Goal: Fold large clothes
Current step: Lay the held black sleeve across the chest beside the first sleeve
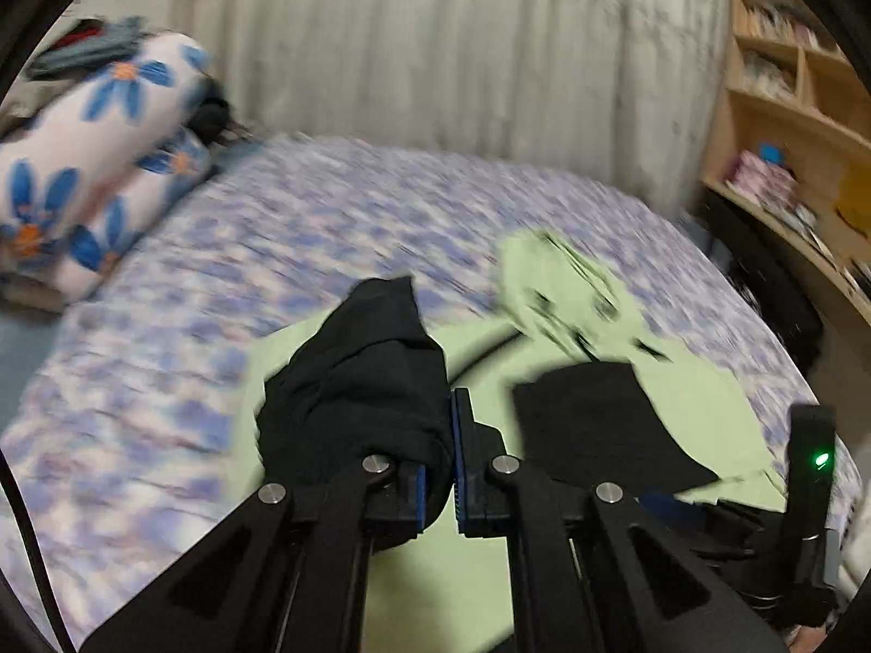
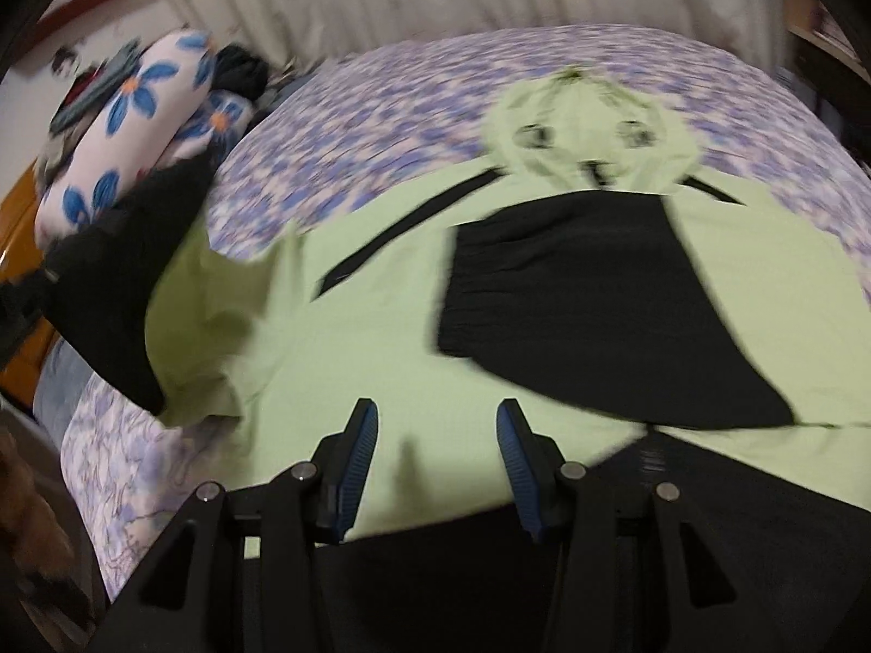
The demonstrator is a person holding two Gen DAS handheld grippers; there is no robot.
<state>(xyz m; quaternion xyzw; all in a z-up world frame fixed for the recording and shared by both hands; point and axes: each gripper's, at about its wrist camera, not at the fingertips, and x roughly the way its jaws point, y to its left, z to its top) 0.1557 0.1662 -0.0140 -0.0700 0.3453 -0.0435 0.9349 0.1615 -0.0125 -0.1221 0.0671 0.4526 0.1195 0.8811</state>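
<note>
A pale green hooded top (image 2: 381, 337) with black sleeves lies flat on the bed, its hood (image 2: 588, 125) at the far end. One black sleeve (image 2: 599, 315) is folded across its chest. My left gripper (image 1: 443, 435) is shut on the bunched black end of the other sleeve (image 1: 359, 381) and holds it lifted over the green cloth. In the right wrist view that lifted sleeve (image 2: 109, 315) hangs at the left edge of the top. My right gripper (image 2: 435, 408) hovers open over the lower part of the green body with nothing between its fingers.
A purple flowered sheet (image 1: 272, 228) covers the bed. Rolled quilts with blue flowers (image 1: 92, 163) lie at its far left with dark clothes piled behind them. A pale curtain (image 1: 435, 54) hangs behind the bed. Wooden shelves (image 1: 789, 109) stand at the right.
</note>
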